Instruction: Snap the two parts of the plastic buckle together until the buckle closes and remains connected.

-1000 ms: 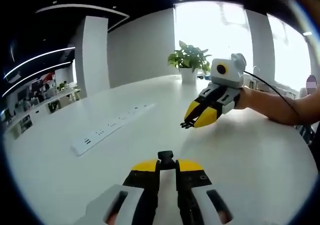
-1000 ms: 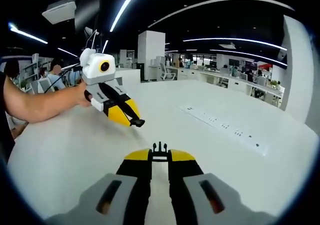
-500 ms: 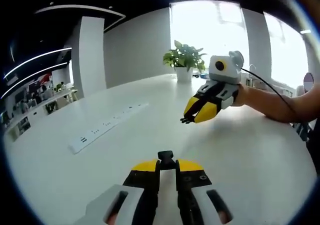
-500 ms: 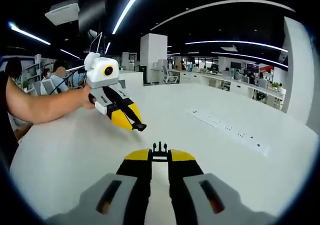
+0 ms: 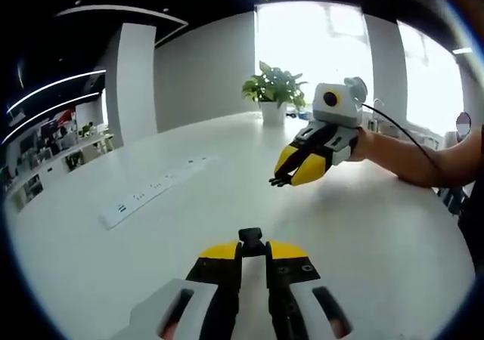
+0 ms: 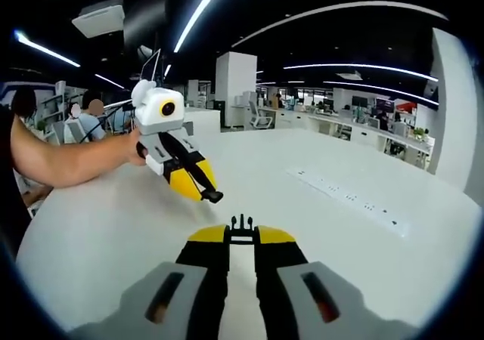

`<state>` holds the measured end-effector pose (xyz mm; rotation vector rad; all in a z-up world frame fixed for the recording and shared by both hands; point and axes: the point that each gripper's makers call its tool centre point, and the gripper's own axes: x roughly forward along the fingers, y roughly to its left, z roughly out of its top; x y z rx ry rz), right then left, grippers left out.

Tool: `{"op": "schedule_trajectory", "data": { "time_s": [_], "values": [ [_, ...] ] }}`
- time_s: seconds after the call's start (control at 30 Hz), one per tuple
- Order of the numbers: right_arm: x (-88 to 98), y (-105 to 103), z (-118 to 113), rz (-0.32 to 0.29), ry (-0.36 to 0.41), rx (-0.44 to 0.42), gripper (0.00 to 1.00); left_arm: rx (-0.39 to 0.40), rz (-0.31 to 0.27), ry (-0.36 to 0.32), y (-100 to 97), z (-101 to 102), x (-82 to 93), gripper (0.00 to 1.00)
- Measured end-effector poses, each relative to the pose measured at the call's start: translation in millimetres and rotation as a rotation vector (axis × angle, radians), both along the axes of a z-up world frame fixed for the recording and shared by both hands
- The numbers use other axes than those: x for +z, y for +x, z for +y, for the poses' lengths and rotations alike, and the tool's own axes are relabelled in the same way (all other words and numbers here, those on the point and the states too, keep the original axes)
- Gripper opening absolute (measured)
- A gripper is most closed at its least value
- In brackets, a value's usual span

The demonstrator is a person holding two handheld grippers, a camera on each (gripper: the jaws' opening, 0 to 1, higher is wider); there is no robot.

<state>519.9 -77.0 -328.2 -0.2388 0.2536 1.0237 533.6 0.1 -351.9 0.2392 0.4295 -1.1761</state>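
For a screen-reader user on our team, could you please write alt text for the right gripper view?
The right gripper, jaws shut on a small black buckle part, points across a white table. The left gripper, in a person's hand, holds the other black buckle part above the table, apart from the first. A power strip lies to the right.

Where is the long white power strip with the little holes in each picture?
Left gripper view: the power strip lies on the white table, left of centre, beyond the left gripper.
Right gripper view: the power strip lies right of centre, beyond the right gripper.
Shared landmark: the white table.
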Motion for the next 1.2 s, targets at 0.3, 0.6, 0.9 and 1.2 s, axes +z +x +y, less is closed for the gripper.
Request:
{"op": "schedule_trajectory", "data": {
  "time_s": [0.3,0.6,0.9,1.2],
  "values": [
    [3.6,-5.2,0.3,0.001,0.011,-0.003,0.11,0.002,-0.017,0.000,-12.4,0.6,7.1,0.10],
    [5.7,-9.3,-0.5,0.003,0.023,-0.003,0.11,0.008,-0.028,-0.017,-20.5,4.4,18.5,0.10],
    [11.0,-18.7,-1.8,-0.001,0.026,0.001,0.11,-0.015,-0.023,-0.018,-34.2,-1.2,18.0,0.10],
    [6.3,-23.2,-0.5,0.008,0.012,0.009,0.11,-0.033,-0.024,-0.012,-38.3,-2.6,19.0,0.10]
  ]
}}
